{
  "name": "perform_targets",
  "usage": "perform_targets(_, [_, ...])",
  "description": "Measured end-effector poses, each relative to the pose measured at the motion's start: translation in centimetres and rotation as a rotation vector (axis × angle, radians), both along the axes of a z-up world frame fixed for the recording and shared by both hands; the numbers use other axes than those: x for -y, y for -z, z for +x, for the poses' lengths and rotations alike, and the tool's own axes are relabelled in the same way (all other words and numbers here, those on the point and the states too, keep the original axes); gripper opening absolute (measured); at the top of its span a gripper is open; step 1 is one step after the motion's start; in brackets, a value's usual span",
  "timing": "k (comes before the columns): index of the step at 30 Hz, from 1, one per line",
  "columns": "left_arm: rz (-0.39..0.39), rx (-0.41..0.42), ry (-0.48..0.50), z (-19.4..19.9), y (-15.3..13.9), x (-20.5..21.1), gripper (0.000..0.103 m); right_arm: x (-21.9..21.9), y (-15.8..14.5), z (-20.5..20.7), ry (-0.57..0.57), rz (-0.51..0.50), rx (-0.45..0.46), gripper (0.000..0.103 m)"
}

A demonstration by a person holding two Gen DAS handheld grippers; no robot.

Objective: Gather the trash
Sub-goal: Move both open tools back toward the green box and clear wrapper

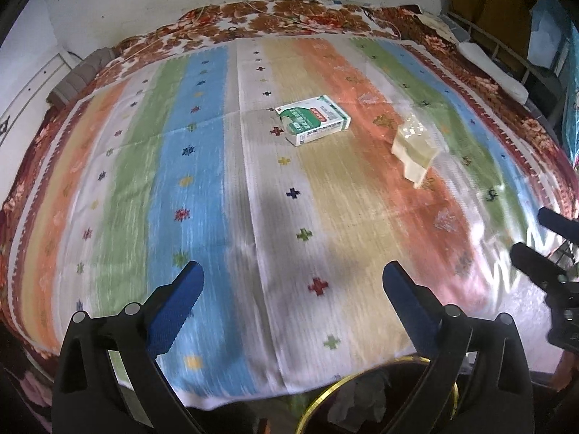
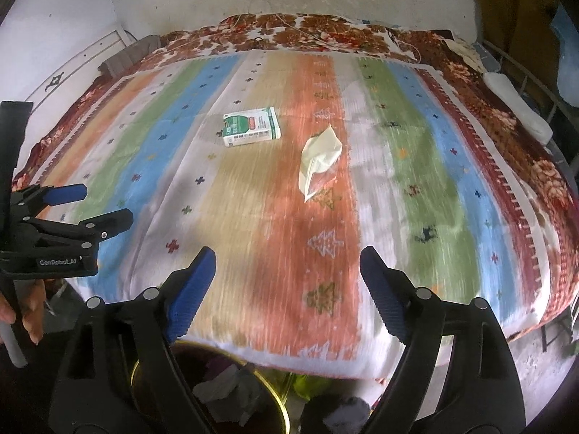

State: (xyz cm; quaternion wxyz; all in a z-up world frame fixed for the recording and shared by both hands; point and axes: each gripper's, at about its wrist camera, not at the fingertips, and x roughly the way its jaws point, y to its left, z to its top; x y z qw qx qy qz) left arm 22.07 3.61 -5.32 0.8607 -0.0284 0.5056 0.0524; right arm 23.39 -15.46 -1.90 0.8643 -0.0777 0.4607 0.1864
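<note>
A green and white carton (image 1: 313, 119) lies on the striped bedspread, also in the right wrist view (image 2: 251, 126). A pale crumpled plastic wrapper (image 1: 415, 148) lies to its right, also in the right wrist view (image 2: 320, 157). My left gripper (image 1: 293, 282) is open and empty above the bed's near edge; it also shows at the left of the right wrist view (image 2: 105, 206). My right gripper (image 2: 287, 267) is open and empty; its black fingers (image 1: 535, 260) show at the right of the left wrist view. A dark bin with a gold rim (image 1: 318, 401) holding scraps stands below the bed edge (image 2: 278, 394).
The striped bedspread (image 1: 202, 188) covers a floral blanket (image 1: 289, 18). A white wall stands behind. A metal bed rail (image 1: 506, 50) and a white pillow (image 2: 521, 108) are at the right. A grey folded cloth (image 1: 77, 79) lies at the far left.
</note>
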Motion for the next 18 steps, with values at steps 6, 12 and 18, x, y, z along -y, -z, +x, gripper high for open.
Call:
perform_targets(6, [0.014,-0.005,0.030,2.6,2.2,-1.1,0.097,-0.3,1.0,1.9,0.007,0.009,0.014,0.083])
perform_targets(12, [0.003,0.007,0.072,4.9,2.9,-1.8,0.097,-0.5,2.6,4.4,0.016,0.025,0.008,0.085])
perform_targets(18, [0.036,0.046,0.160,7.2,3.0,-1.6,0.097,-0.9,3.8,6.0,0.014,0.030,0.018,0.090])
